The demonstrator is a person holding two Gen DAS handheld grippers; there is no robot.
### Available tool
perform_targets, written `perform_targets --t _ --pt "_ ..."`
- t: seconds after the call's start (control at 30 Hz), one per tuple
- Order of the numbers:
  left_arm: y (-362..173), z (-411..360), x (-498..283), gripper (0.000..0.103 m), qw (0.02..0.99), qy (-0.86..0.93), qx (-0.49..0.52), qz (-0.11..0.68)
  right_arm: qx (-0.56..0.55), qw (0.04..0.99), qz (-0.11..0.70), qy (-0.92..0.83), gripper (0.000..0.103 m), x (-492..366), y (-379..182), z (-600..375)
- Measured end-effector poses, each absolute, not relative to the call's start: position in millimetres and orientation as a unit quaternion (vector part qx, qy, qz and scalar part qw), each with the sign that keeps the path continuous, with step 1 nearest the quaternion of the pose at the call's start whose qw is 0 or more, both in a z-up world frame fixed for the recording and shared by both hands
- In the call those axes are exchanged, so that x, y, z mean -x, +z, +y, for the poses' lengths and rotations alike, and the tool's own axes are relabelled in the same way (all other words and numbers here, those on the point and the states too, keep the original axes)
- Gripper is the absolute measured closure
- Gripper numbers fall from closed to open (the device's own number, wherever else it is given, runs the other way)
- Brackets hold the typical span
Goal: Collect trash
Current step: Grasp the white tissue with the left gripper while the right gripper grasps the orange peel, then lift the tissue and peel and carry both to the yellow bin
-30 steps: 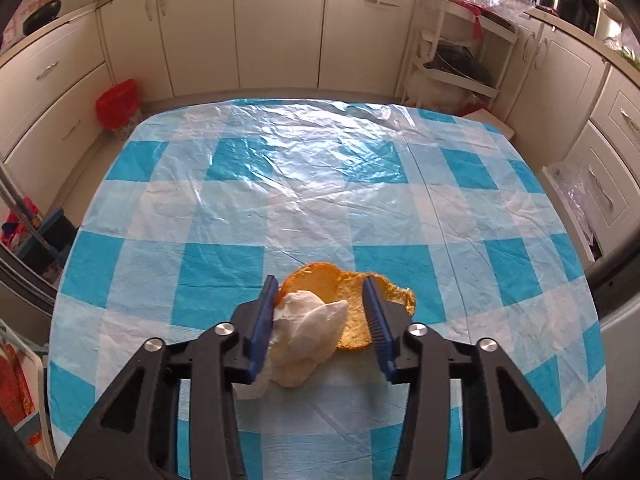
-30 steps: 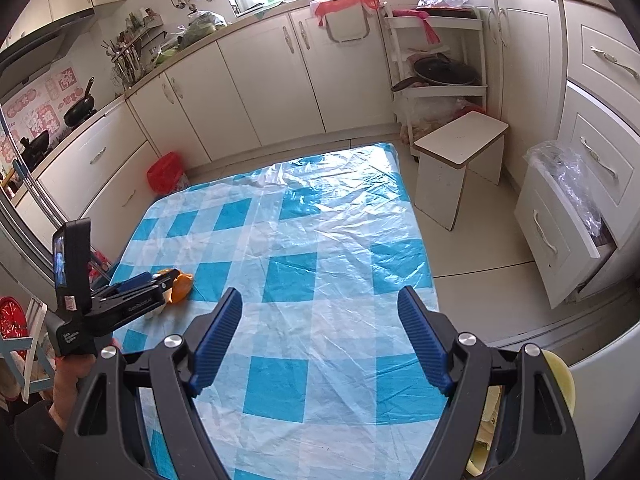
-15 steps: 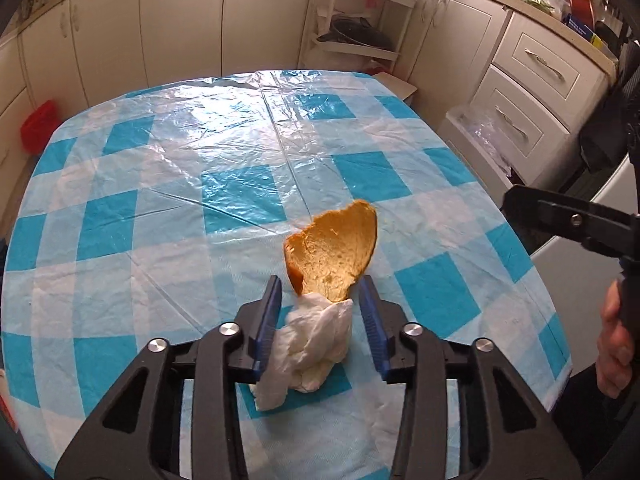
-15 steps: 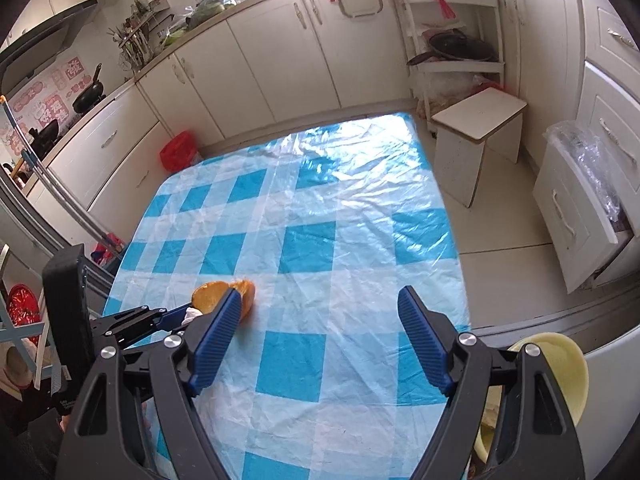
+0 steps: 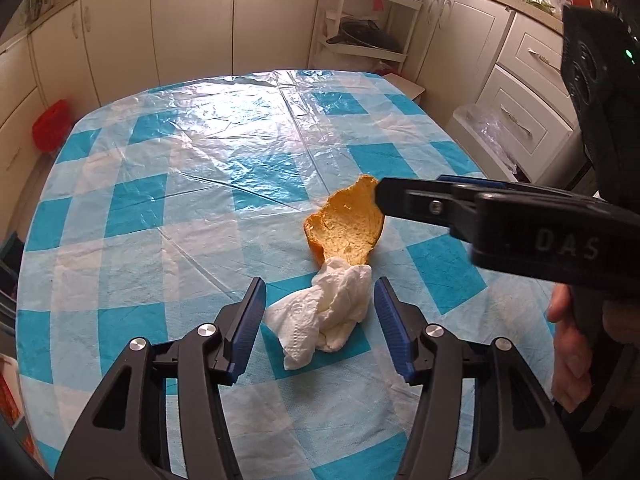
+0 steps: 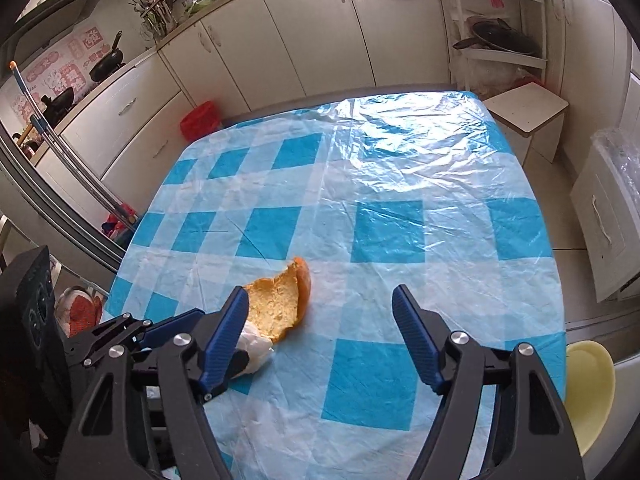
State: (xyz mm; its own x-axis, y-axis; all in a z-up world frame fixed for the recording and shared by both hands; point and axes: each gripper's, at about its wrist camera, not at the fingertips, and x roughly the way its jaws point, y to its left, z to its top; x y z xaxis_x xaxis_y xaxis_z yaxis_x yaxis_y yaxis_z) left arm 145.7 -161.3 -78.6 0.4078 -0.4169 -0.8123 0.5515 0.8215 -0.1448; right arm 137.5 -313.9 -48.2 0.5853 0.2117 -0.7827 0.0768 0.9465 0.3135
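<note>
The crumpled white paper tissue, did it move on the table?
Yes. The crumpled white paper tissue slid with the orange peel across the blue-checked tablecloth, toward the drawers' side.

This is a home kitchen. Cream cabinets [image 6: 280, 36] with drawers run around the walls from 9 to 3 o'clock, black pans [image 6: 106, 62] hang on the wall at 10 o'clock, and a table [image 6: 400, 168] with a blue checked plastic cover stands in the middle.
</note>
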Motion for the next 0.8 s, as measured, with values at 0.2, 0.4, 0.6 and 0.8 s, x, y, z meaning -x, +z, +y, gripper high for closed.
perform_targets --t 0.2,0.4,0.6,0.8 --pt "-83.2 -170.2 -139.0 0.063 0.837 -0.290 -0.073 0.458 -0.153 0.868 0.470 0.040 0.060 -154.4 -64.0 -301.6" --pt "-84.4 -161.8 -135.0 0.086 0.837 -0.285 -0.061 0.464 -0.136 0.867 0.477 0.048 0.097 -154.9 -70.8 -294.0" --pt "-75.8 -160.3 -121.2 0.088 0.843 -0.280 -0.075 0.453 -0.128 0.885 0.446 0.038 0.098 -138.1 -48.1 -308.1" --pt "-58.5 -173.3 -98.6 0.088 0.855 -0.275 -0.107 0.427 -0.133 0.893 0.429 0.021 0.098 -111.4 -32.7 -339.3"
